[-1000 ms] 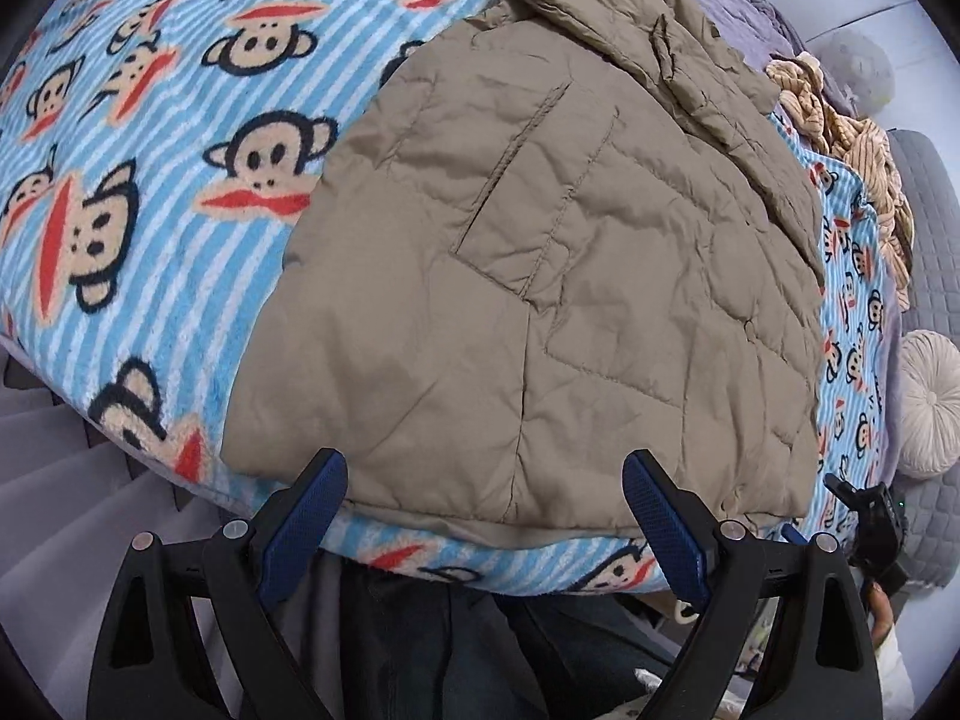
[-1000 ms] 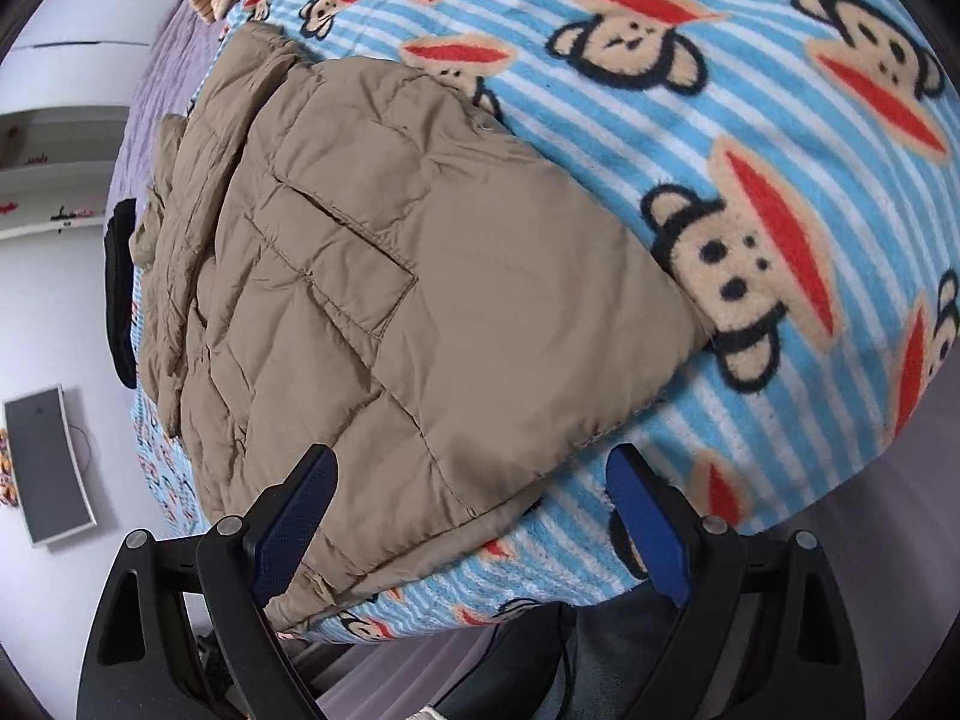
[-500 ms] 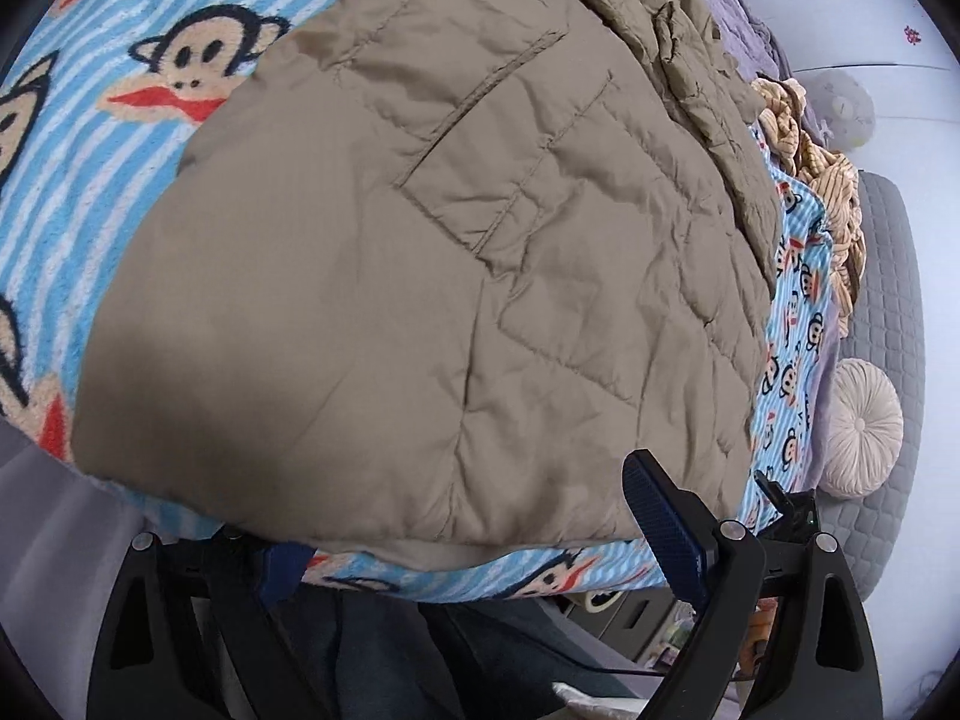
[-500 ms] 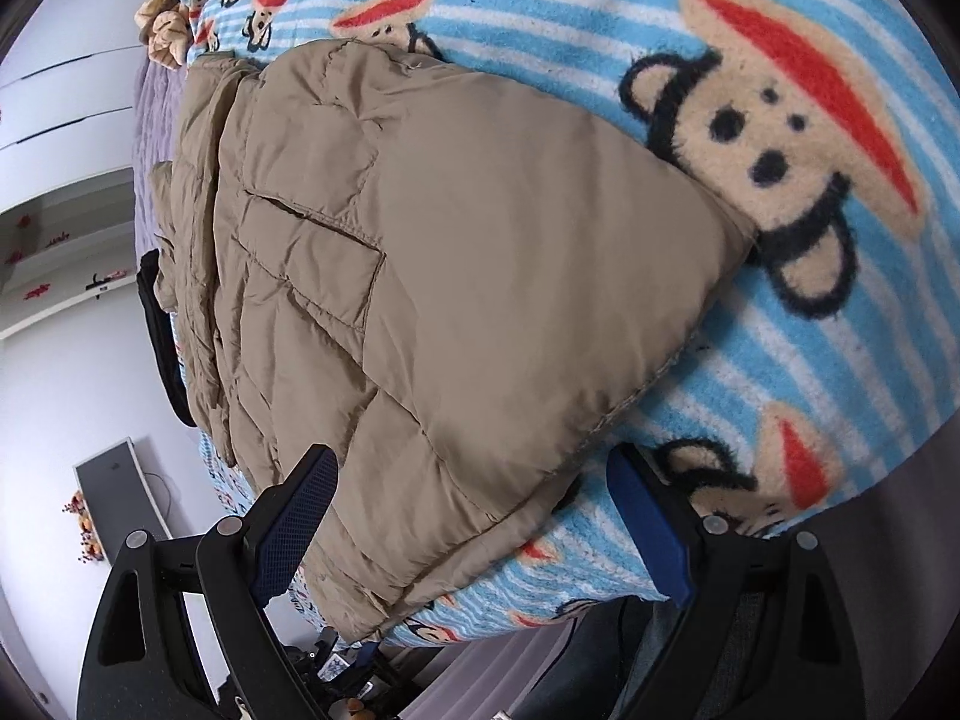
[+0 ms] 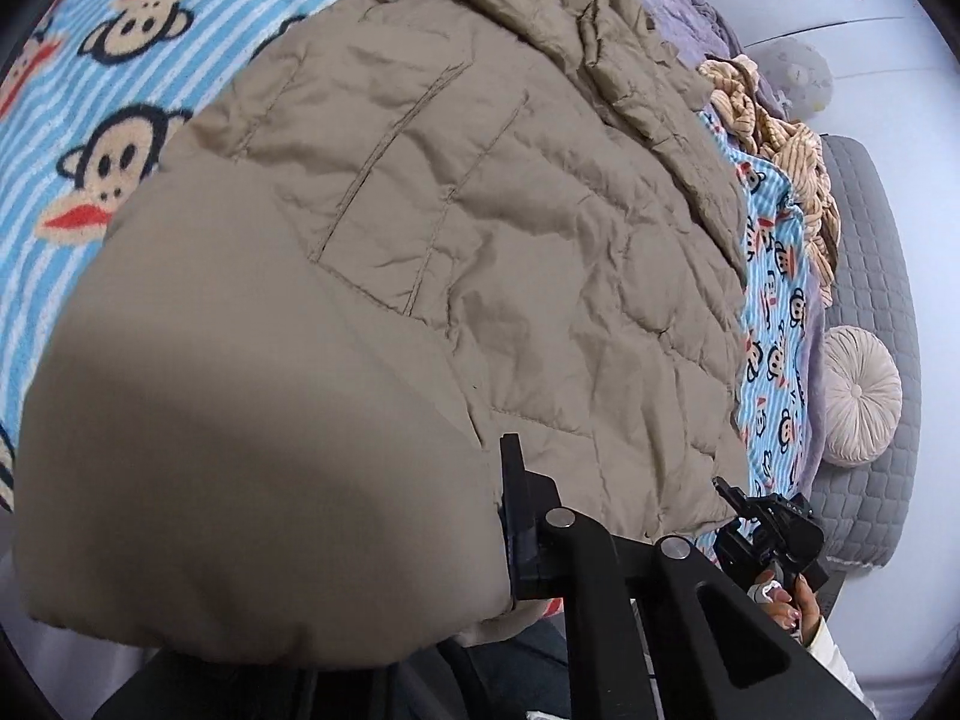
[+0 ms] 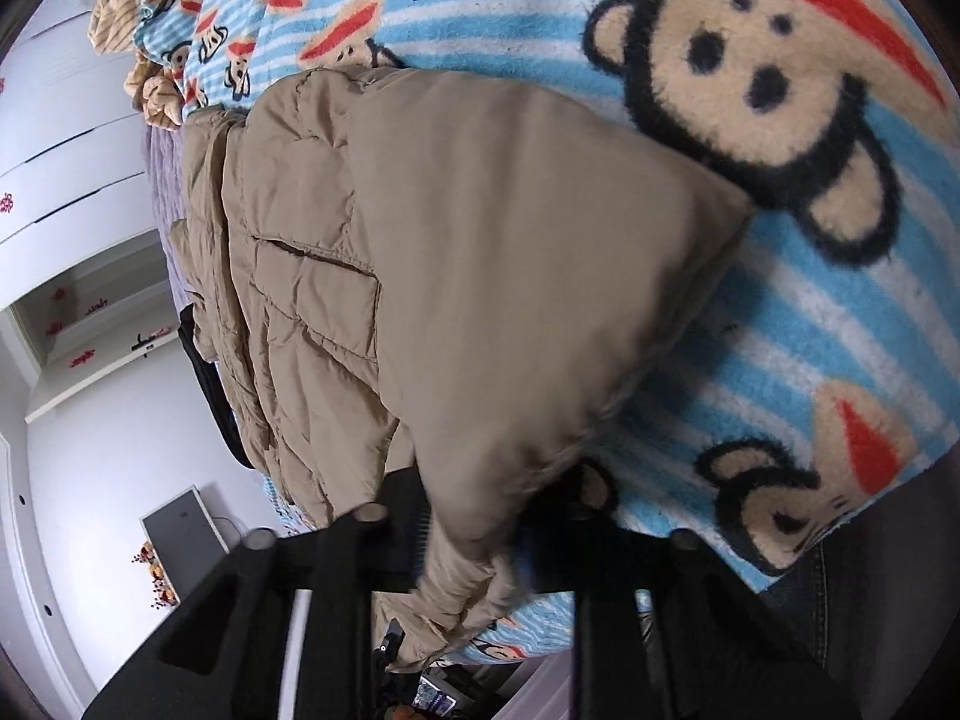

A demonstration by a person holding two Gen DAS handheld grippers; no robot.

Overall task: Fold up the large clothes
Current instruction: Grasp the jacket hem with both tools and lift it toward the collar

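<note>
Matt, quilted khaki cloth jacket (image 5: 420, 276) lies on a fuzzy fleece blanket (image 6: 780, 312).

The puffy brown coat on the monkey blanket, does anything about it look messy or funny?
A bit. The padded tan quilted coat lies crumpled at its far end, where the fabric bunches in rumpled folds. Its near hem spills over the edge of the blue-striped monkey-print blanket. No tears or stains show.

A puffy, quilted tan jacket (image 5: 480, 276) lies spread flat on the bed, hem bunched at the near edge.
</note>
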